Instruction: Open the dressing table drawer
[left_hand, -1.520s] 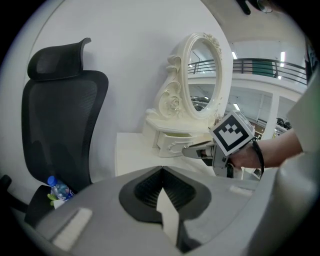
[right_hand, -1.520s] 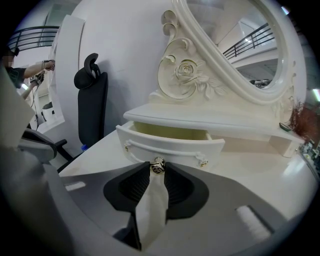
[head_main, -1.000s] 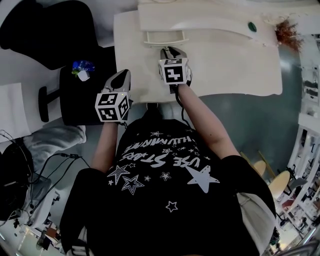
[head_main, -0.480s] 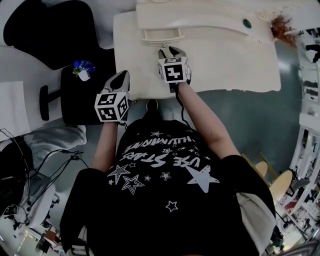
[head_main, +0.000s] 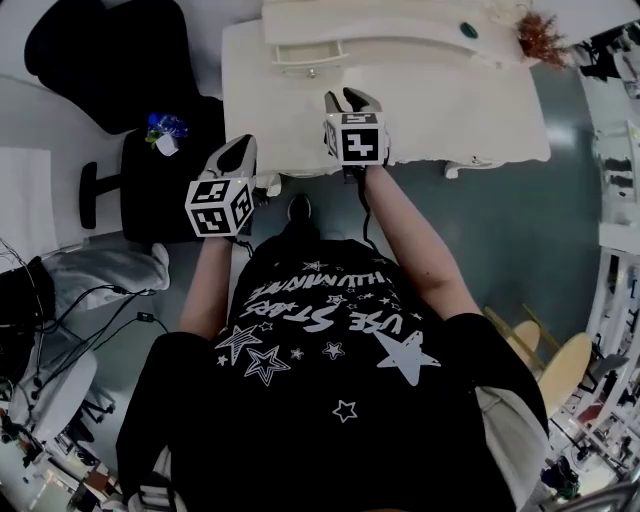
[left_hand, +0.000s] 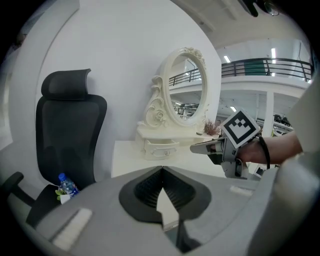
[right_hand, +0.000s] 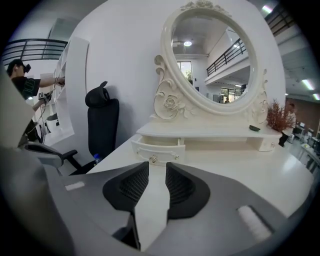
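Hanging off the left edge of the worktop (head_main: 450, 110), the left claw (head_main: 238, 148) stays closed on nothing. Ahead and a little left of the right claw (head_main: 348, 97), the dressing table drawer (head_main: 310, 55) stands pulled partway out, its knob (right_hand: 153, 159) facing. That claw, narrowly parted and empty, has drawn back from the knob since a second ago, so the opening looks done.

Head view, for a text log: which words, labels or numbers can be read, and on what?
"USE STARS": on the person's black T-shirt.
Shirt's upper line: too warped to read.
Marker cubes: square patterns only, no letters.
Bottle label: too small to read.
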